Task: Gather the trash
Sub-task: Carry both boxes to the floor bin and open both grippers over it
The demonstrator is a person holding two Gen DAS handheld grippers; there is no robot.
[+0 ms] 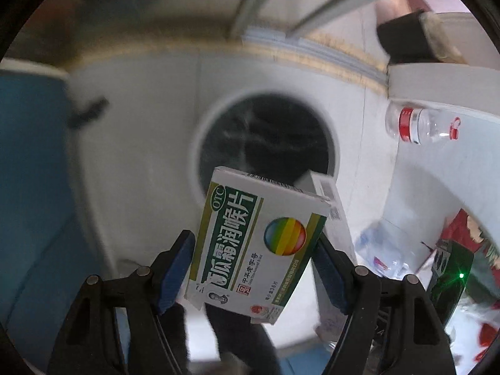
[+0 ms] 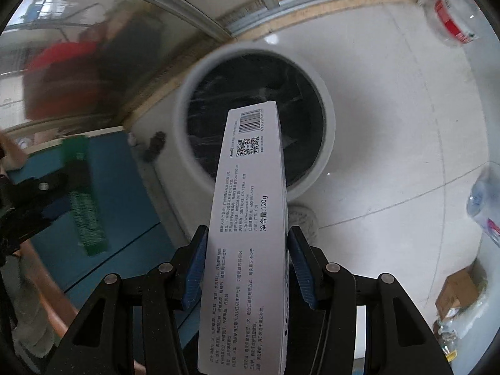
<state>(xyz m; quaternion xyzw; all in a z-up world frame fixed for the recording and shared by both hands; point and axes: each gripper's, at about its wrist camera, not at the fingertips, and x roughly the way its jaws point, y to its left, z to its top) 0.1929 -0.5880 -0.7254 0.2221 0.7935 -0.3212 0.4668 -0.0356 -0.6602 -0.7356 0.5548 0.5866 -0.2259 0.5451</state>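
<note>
My left gripper [image 1: 254, 250] is shut on a green and white medicine box [image 1: 253, 247] with a rainbow circle, held above the floor in front of a white round trash bin [image 1: 200, 143] lined with a black bag. My right gripper [image 2: 247, 250] is shut on a long white toothpaste box [image 2: 247, 234] with a barcode, its far end over the same bin [image 2: 328, 131]. The toothpaste box also shows in the left wrist view [image 1: 331, 212], just right of the medicine box. The left gripper shows in the right wrist view [image 2: 34, 200] at the left edge.
A clear plastic bottle with a red label [image 1: 418, 125] lies on a white table edge at the right; it also shows in the right wrist view [image 2: 450, 15]. Another crumpled clear bottle [image 2: 484, 200] lies lower right. A blue surface [image 2: 125, 206] is at the left. Glass door behind.
</note>
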